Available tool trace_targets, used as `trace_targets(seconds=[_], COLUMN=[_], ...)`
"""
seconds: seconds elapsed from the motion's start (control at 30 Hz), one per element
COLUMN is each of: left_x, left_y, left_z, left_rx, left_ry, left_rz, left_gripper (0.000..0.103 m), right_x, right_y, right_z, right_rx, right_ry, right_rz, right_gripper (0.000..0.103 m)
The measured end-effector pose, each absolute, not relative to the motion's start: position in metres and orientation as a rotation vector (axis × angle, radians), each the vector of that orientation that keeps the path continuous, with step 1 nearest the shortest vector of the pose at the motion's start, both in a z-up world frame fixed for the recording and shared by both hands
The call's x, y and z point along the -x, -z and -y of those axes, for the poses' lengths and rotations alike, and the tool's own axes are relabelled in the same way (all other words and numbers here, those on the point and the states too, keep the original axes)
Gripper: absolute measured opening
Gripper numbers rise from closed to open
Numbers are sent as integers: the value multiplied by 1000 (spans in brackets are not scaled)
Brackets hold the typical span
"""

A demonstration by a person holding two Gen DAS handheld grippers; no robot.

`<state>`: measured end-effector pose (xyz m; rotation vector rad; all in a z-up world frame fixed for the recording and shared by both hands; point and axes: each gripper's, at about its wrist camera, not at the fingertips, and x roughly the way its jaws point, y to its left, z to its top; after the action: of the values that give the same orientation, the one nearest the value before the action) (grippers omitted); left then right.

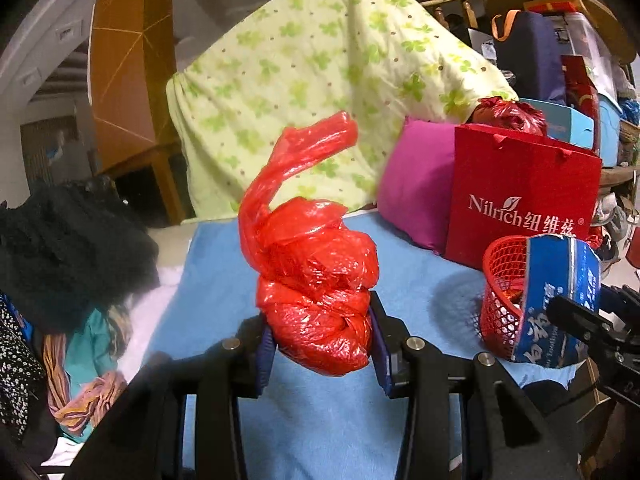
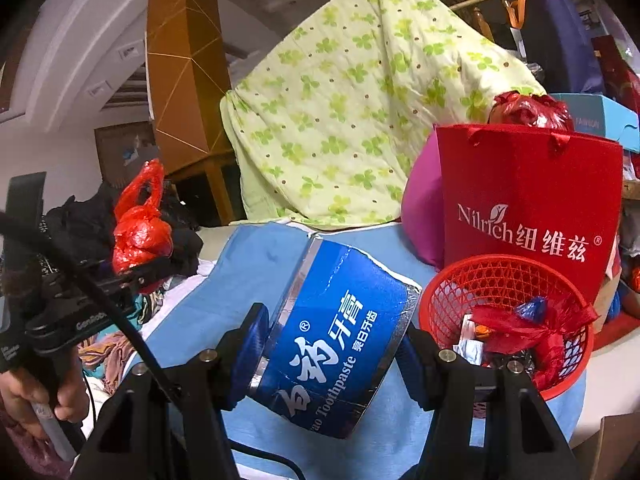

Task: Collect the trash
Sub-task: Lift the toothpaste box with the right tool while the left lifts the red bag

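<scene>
My left gripper (image 1: 320, 332) is shut on a knotted red plastic bag (image 1: 316, 280), held above the blue cloth (image 1: 320, 420); the bag's twisted handle sticks up. In the right wrist view the same bag (image 2: 140, 236) hangs at the left. My right gripper (image 2: 330, 344) is shut on a flattened blue toothpaste box (image 2: 344, 304), tilted, just left of a red mesh basket (image 2: 500, 258). The basket holds red plastic and several wrappers. In the left wrist view the box (image 1: 560, 300) hides part of the basket (image 1: 500, 280).
A red paper shopping bag (image 2: 528, 200) stands behind the basket with a pink cushion (image 1: 416, 184) beside it. A green-patterned quilt (image 1: 312, 80) rises at the back. Dark clothes (image 1: 72, 248) and colourful fabric lie at the left. A hand (image 2: 40, 392) grips the left tool.
</scene>
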<state>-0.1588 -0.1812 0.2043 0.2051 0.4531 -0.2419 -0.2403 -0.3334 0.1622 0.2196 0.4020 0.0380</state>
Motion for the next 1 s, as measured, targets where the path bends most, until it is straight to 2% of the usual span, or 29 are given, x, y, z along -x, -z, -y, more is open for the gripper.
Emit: trace_targets(seconds=[1.0], left_x=[179], left_y=[-192], left_z=[207], left_rx=[-271], left_ry=[268], left_rz=[-482], left_gripper=[43], right_x=[253], right_y=[-160], right_z=[346], right_rx=[-269], right_ry=[-26], right_rz=[-389], right_gripper=[64])
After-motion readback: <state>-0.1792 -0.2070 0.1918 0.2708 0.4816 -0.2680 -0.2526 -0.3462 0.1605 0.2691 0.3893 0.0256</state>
